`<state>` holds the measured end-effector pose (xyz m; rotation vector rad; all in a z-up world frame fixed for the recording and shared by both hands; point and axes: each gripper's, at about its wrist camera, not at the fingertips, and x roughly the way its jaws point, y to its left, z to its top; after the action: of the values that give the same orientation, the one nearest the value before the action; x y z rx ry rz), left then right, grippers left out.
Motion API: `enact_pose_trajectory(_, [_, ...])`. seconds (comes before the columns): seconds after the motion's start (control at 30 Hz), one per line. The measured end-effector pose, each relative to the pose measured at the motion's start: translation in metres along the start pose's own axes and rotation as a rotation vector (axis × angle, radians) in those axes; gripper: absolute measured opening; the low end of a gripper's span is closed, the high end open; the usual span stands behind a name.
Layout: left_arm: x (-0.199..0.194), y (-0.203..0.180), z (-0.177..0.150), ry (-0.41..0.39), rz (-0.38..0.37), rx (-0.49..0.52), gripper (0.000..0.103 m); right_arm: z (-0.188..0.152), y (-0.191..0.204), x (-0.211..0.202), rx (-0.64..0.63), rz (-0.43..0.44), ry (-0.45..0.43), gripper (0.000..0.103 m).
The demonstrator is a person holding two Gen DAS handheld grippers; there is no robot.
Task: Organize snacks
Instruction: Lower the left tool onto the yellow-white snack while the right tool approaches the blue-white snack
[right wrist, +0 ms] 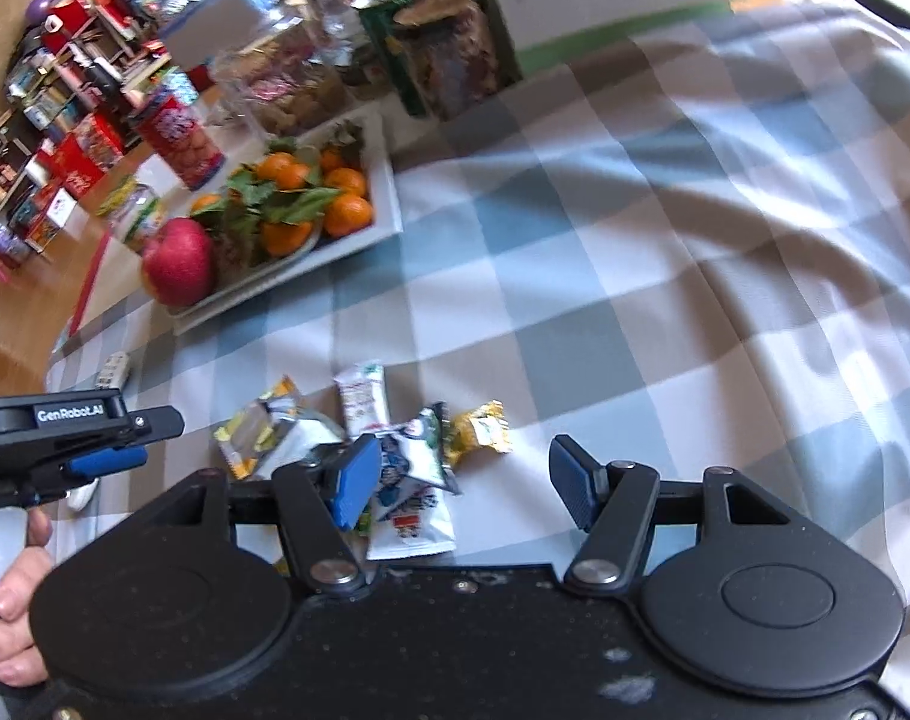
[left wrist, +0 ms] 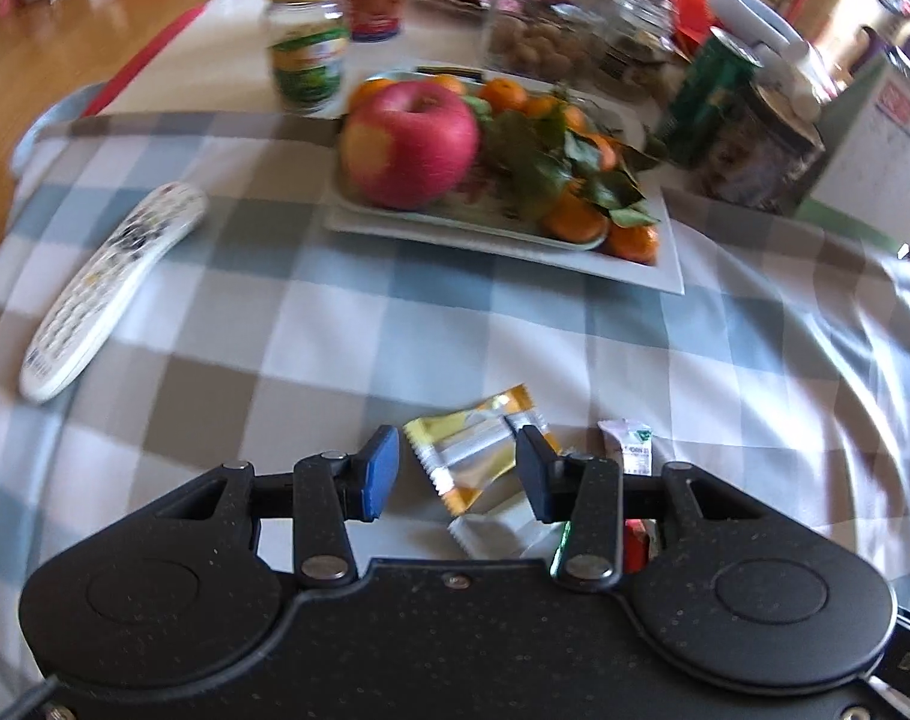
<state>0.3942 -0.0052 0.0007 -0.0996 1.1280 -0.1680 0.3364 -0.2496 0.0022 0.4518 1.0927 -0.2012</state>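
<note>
Several snack packets lie in a loose pile on the checked cloth (left wrist: 347,324). In the left wrist view my left gripper (left wrist: 458,474) hangs open just over a yellow and silver packet (left wrist: 467,450); the packet lies between the blue pads and neither pad presses on it. A white packet (left wrist: 503,531) lies under it and a small white sachet (left wrist: 629,447) lies to the right. In the right wrist view my right gripper (right wrist: 464,480) is open above the pile. A blue and white packet (right wrist: 413,462) sits by its left finger, with a yellow packet (right wrist: 479,435) just beyond.
A white tray (left wrist: 665,258) of mandarins and a red apple (left wrist: 410,141) stands behind the pile. A white remote (left wrist: 107,288) lies at the left. Jars (left wrist: 308,42), cans and a box crowd the back. A person's hand (right wrist: 11,594) holds the left gripper (right wrist: 104,459).
</note>
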Motion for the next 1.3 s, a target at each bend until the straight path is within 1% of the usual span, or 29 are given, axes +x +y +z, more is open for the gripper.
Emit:
enact_pose_trajectory(0.07, [0.01, -0.003, 0.004, -0.011, 0.02, 0.002, 0.052, -0.001, -0.005, 0.003, 0.021, -0.008, 0.01, 0.066])
enact_pose_trajectory(0.17, [0.024, 0.001, 0.011, -0.021, 0.072, -0.05, 0.052, 0.0, -0.009, 0.006, 0.042, -0.012, 0.019, 0.066])
enact_pose_trajectory(0.2, [0.029, 0.003, 0.014, -0.017, 0.096, -0.069, 0.052, 0.0, -0.009, 0.007, 0.044, -0.016, 0.016, 0.066])
enact_pose_trajectory(0.27, [0.039, 0.008, 0.016, -0.01, 0.119, -0.084, 0.052, 0.001, -0.008, 0.008, 0.036, -0.02, 0.012, 0.066])
enact_pose_trajectory(0.37, [0.054, 0.015, 0.017, 0.039, 0.168, -0.1, 0.052, 0.002, -0.005, 0.009, 0.013, -0.035, -0.005, 0.066])
enact_pose_trajectory(0.4, [0.058, 0.017, 0.016, 0.059, 0.17, -0.104, 0.052, 0.002, -0.004, 0.009, 0.003, -0.04, -0.009, 0.066])
enact_pose_trajectory(0.47, [0.064, 0.02, 0.012, 0.097, 0.16, -0.1, 0.052, 0.004, -0.002, 0.013, -0.01, -0.04, -0.005, 0.066])
enact_pose_trajectory(0.53, [0.064, 0.019, 0.008, 0.116, 0.156, -0.077, 0.052, 0.005, -0.003, 0.016, -0.007, -0.031, 0.008, 0.066])
enact_pose_trajectory(0.6, [0.061, 0.016, 0.002, 0.119, 0.145, -0.041, 0.052, 0.007, -0.007, 0.019, 0.014, -0.02, 0.022, 0.066])
enact_pose_trajectory(0.77, [0.055, 0.012, -0.008, 0.124, 0.152, 0.033, 0.052, 0.012, -0.018, 0.031, 0.1, 0.002, 0.054, 0.066])
enact_pose_trajectory(0.93, [0.049, 0.03, -0.008, 0.143, 0.132, -0.008, 0.052, 0.01, -0.012, 0.037, 0.119, 0.061, 0.066, 0.066])
enact_pose_trajectory(1.07, [0.042, 0.046, -0.007, 0.141, 0.121, -0.043, 0.052, 0.007, 0.01, 0.041, 0.061, 0.095, 0.058, 0.066])
enact_pose_trajectory(1.2, [0.036, 0.058, -0.004, 0.133, 0.104, -0.066, 0.052, 0.0, 0.032, 0.051, -0.028, 0.048, 0.041, 0.068])
enact_pose_trajectory(1.3, [0.033, 0.06, -0.002, 0.131, 0.081, -0.069, 0.052, -0.006, 0.04, 0.06, -0.076, 0.006, 0.043, 0.068])
